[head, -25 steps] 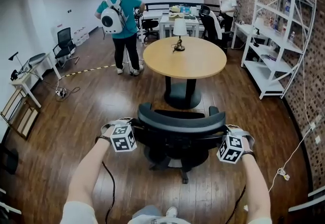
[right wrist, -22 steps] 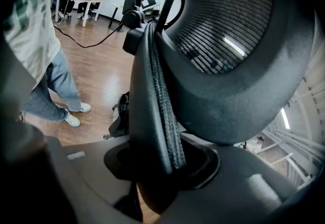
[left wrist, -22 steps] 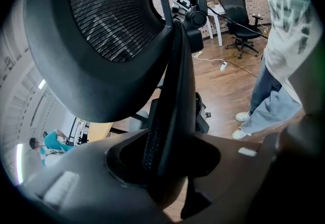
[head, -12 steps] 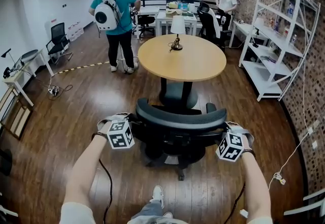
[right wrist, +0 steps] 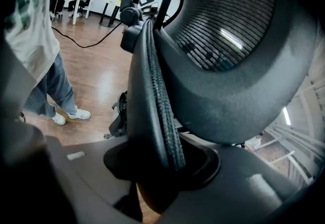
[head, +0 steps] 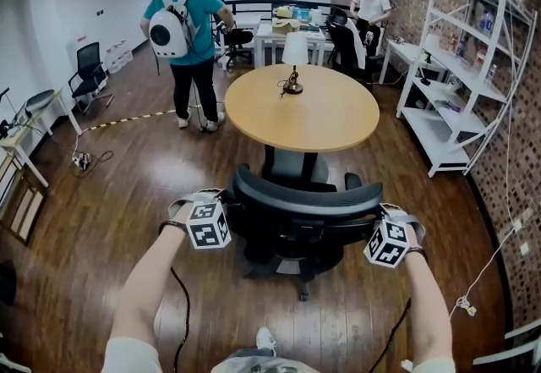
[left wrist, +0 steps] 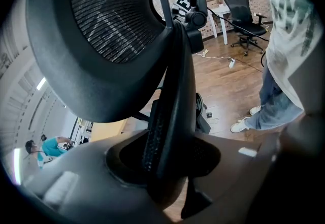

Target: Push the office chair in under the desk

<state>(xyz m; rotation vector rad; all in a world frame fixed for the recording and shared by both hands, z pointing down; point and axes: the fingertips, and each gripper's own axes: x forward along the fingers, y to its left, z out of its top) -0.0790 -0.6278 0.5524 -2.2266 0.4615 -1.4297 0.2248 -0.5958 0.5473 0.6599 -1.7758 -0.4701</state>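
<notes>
Black mesh chair (head: 296,202) on the floor (head: 127,194), seat front at the round table (head: 330,122) edge, not yet tucked under. Table straight ahead of both claws. Backrest long axis crosswise. Left claw (head: 224,209) and right claw (head: 374,223) each clamped on a backrest side rim, equally near. Grip confirmed in gripper views only; table gap in head view only.

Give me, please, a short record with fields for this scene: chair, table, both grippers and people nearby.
chair: black office chair, facing the table, backrest short of the tabletop's near edge
table: round wooden table on a pedestal, table lamp on top
left gripper: shut on the chair's left backrest edge
right gripper: shut on its right backrest edge
people: person with a white backpack beyond the table; another person by the far desks
</notes>
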